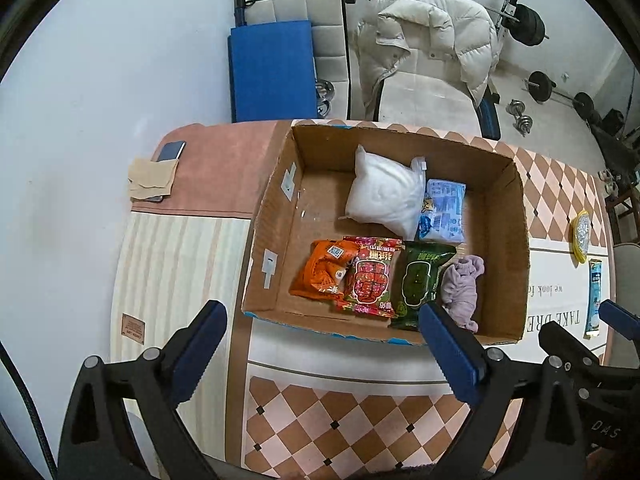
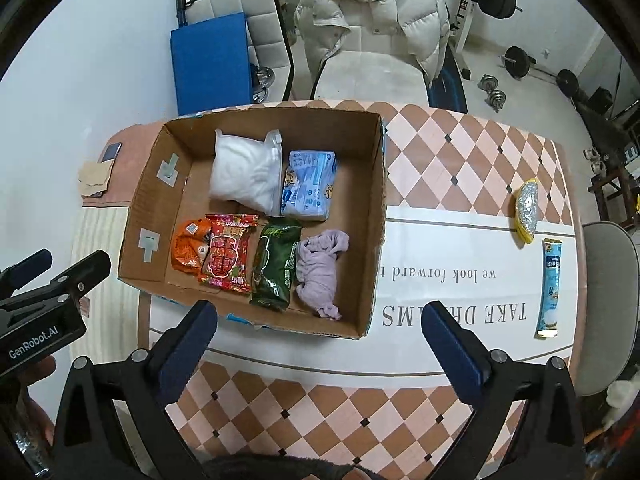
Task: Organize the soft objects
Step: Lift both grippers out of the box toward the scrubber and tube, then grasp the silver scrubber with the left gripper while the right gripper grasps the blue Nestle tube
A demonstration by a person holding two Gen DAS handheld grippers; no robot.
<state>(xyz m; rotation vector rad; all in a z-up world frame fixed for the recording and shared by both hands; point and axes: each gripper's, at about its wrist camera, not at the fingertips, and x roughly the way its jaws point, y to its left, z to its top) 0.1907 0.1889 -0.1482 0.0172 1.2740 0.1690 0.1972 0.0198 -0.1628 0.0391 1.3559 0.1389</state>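
Observation:
An open cardboard box (image 2: 372, 240) stands on the checked tablecloth. Its far row holds a white stuffed bag (image 2: 244, 176) and a light blue packet (image 2: 308, 188). Along the near row lie an orange packet (image 2: 188, 248), a red packet (image 2: 226, 256), a green packet (image 2: 278, 264) and a crumpled lilac cloth (image 2: 320, 268). My right gripper (image 2: 320, 312) hangs open above the box's near edge, with nothing between its pads. My left gripper (image 1: 322, 314) is also open and empty, over the near left corner of the box (image 1: 272, 216). Each gripper shows in the other's view: left gripper (image 2: 72, 259), right gripper (image 1: 580, 320).
Right of the box lie a yellow-edged packet (image 2: 528, 212) and a long blue stick packet (image 2: 550, 288). A phone (image 1: 171, 151) and a beige cloth (image 1: 152, 180) rest at the table's far left. Behind the table stand a chair with a white puffer jacket (image 2: 372, 20), a blue mat and gym weights.

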